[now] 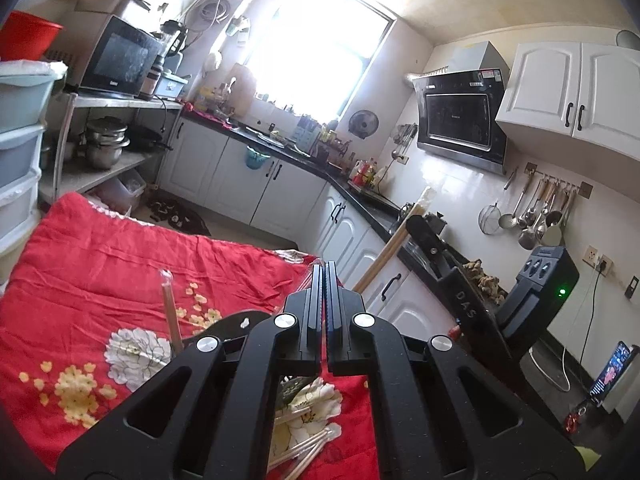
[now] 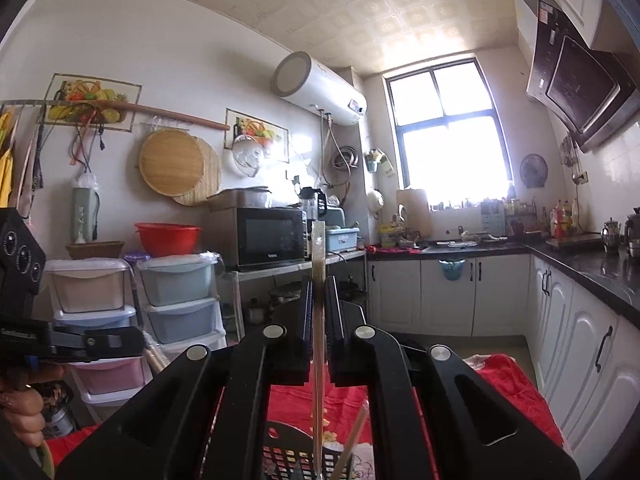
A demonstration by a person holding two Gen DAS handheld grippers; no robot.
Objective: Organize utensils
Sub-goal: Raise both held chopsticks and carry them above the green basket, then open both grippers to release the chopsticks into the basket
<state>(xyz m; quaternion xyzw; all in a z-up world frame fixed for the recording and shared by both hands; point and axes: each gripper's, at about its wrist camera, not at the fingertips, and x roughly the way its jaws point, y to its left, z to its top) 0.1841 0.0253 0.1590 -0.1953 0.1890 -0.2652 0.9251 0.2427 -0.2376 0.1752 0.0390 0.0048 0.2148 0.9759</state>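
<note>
My left gripper [image 1: 325, 268] is shut above a red floral cloth [image 1: 100, 264]. A thin clear-wrapped chopstick [image 2: 155, 357] sticks out at its tip, mostly hidden behind the fingers. Below it stands a black slotted basket [image 1: 236, 322] with one wrapped chopstick [image 1: 170, 308] upright in it. More wrapped chopsticks [image 1: 308, 444] lie loose on the cloth. My right gripper [image 2: 319, 280] is shut on a long upright wrapped chopstick pair [image 2: 319, 240] directly over the basket [image 2: 280, 452]. The left wrist view shows this gripper [image 1: 416, 224] to the right, with its chopsticks [image 1: 384, 252] slanting down-left.
White cabinets under a black counter [image 1: 360, 196] run along the right and far side. Stacked plastic drawers [image 2: 176, 300] and a shelf with a microwave [image 2: 272, 236] stand to the left. A person's hand [image 2: 20, 412] holds the left gripper. A phone [image 1: 612, 372] leans on the right counter.
</note>
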